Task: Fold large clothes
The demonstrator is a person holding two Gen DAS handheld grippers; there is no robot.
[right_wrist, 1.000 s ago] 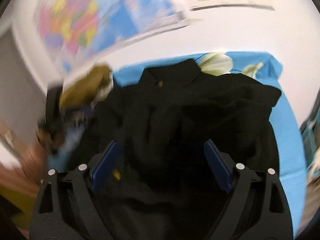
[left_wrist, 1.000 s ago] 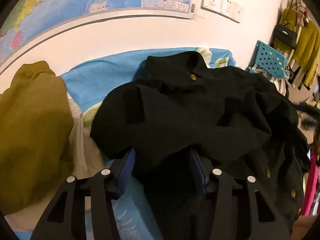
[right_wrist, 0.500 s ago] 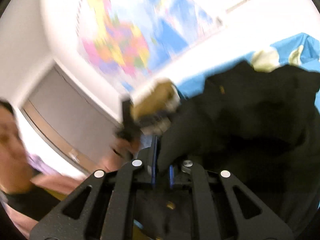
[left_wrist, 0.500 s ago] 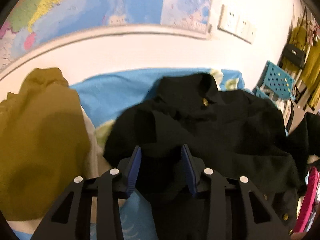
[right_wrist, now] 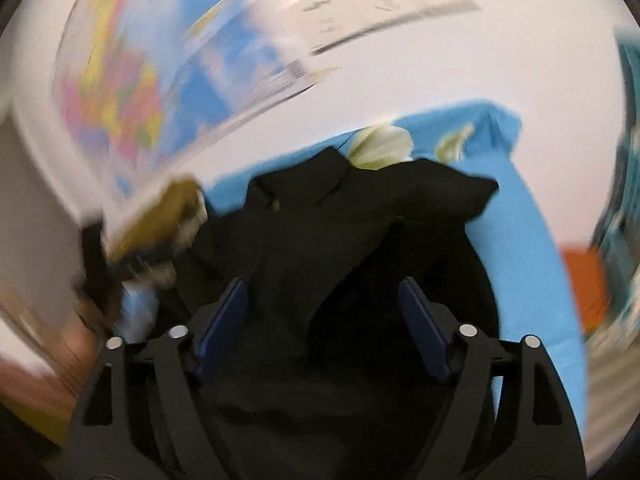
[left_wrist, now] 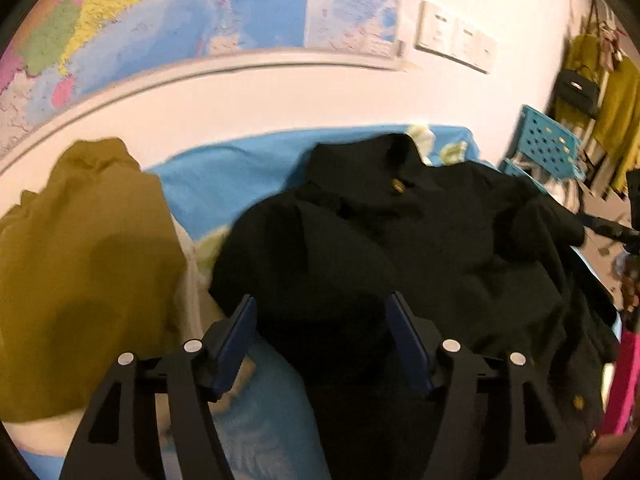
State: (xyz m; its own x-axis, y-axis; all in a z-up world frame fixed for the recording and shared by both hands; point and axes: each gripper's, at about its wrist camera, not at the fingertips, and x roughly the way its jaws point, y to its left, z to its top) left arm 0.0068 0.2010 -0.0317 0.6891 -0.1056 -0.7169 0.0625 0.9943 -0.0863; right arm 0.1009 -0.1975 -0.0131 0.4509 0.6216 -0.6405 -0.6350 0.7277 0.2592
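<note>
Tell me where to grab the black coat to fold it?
Probably the coat at its near left edge, coming from the left over the blue sheet. There the cloth ends in one clear rim; the middle is heaped. The left gripper is opening just above it.

A white wall (left_wrist: 280, 112) stands ahead of the gripper, with a large coloured world map (left_wrist: 160, 20) pinned across its upper part. To the right of the map sit white wall sockets (left_wrist: 456, 42). Below the wall lies a bed covered with a bright blue flowered sheet (left_wrist: 224, 176). Far off to the right stands a turquoise perforated stool (left_wrist: 544, 148), and beyond it a rack of hanging mustard garments (left_wrist: 616, 108) with a dark handbag (left_wrist: 576, 90). The light is warm and indoor.
</note>
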